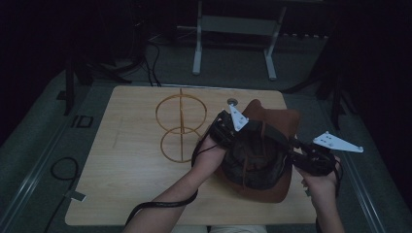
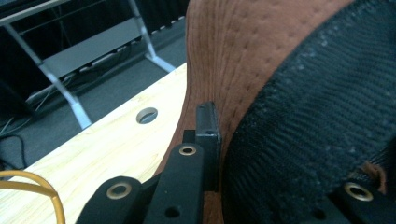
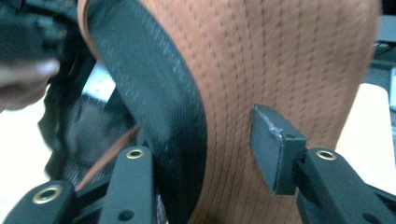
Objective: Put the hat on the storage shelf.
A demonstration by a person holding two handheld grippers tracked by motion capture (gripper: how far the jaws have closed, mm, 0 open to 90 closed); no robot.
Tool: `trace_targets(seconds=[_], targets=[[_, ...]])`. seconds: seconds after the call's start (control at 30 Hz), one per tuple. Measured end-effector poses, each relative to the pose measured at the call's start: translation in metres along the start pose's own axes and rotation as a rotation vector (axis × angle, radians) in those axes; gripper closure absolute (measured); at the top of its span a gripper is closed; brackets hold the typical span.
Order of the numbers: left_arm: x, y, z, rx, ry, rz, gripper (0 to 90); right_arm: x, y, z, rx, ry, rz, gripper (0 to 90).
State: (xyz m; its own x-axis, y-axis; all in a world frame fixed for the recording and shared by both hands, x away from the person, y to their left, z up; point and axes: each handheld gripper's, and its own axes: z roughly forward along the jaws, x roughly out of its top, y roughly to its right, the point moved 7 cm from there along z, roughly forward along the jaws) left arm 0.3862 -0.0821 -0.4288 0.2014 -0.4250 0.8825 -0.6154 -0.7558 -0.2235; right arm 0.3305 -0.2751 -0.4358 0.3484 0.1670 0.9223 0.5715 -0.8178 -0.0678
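The hat (image 1: 265,155) sits at the centre right of the high view, brown, crown downward and hollow upward, held between the two grippers over the counter (image 1: 126,174). Whether its lower brim rests on the counter or is lifted clear cannot be told.

The left gripper (image 1: 228,127) meets the hat at its upper left edge. In the left gripper view its fingers (image 2: 208,135) are pinched together on the brown brim beside the black inner band (image 2: 308,140). The hold appears meant to keep the opening facing up and steady.

The right gripper (image 1: 296,148) stands at the hat's right edge. In the right gripper view its fingers (image 3: 275,149) are part open and straddle the brim; the right-hand pad stands just off the stitched brown cloth, and the left one is blurred beside the band. This reads as a slack or changing hold, not a firm one.

As a container, the hat's hollow shows dark lining and a thin brown cord; no loose item is discernible in it, though the dim light limits certainty.

Left of the hat, a wire stand (image 1: 180,127) of two gold rings on a post stands apart on the counter, bearing nothing. It is judged the likely rest for the hat.
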Motion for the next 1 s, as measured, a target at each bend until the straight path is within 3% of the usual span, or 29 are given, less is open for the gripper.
trace_targets(seconds=[0.07, 0.2, 0.23, 0.3, 0.43, 0.57, 0.67, 0.73, 0.87, 1.0], targets=[[0.0, 0.0, -0.002, -0.003, 0.012, -0.002, 87.2, -0.007, -0.002, -0.008, 0.034, -0.029, -0.013, 51.0], [0.0, 0.0, -0.007, -0.001, 0.029, 0.003, 87.2, -0.011, -0.005, -0.018, 0.079, -0.035, -0.02, 51.4], [-0.001, -0.004, -0.011, 0.0, 0.043, -0.017, 87.2, -0.011, -0.005, -0.018, 0.079, -0.035, -0.02, 51.4], [-0.002, -0.007, -0.016, 0.0, 0.066, -0.017, 87.2, -0.009, -0.005, -0.039, 0.125, 0.003, -0.02, 50.2], [-0.004, -0.006, -0.028, -0.033, 0.107, -0.004, 87.1, -0.004, 0.015, -0.06, 0.042, 0.054, -0.009, 50.1], [-0.008, -0.002, -0.046, -0.053, 0.164, 0.052, 87.1, -0.003, 0.039, -0.064, -0.021, 0.066, 0.012, 49.6], [-0.01, -0.004, -0.058, -0.101, 0.209, 0.061, 87.0, -0.002, 0.046, -0.059, -0.008, 0.064, 0.026, 49.0], [-0.012, -0.006, -0.064, -0.157, 0.25, 0.064, 87.0, -0.002, 0.045, -0.054, 0.034, 0.06, 0.034, 48.6], [-0.014, -0.011, -0.073, -0.246, 0.305, 0.069, 87.0, -0.001, 0.035, -0.039, 0.092, 0.043, 0.014, 48.3], [-0.015, -0.008, -0.081, -0.326, 0.369, 0.116, 86.9, 0.002, 0.021, -0.025, 0.187, 0.033, 0.011, 47.5]])
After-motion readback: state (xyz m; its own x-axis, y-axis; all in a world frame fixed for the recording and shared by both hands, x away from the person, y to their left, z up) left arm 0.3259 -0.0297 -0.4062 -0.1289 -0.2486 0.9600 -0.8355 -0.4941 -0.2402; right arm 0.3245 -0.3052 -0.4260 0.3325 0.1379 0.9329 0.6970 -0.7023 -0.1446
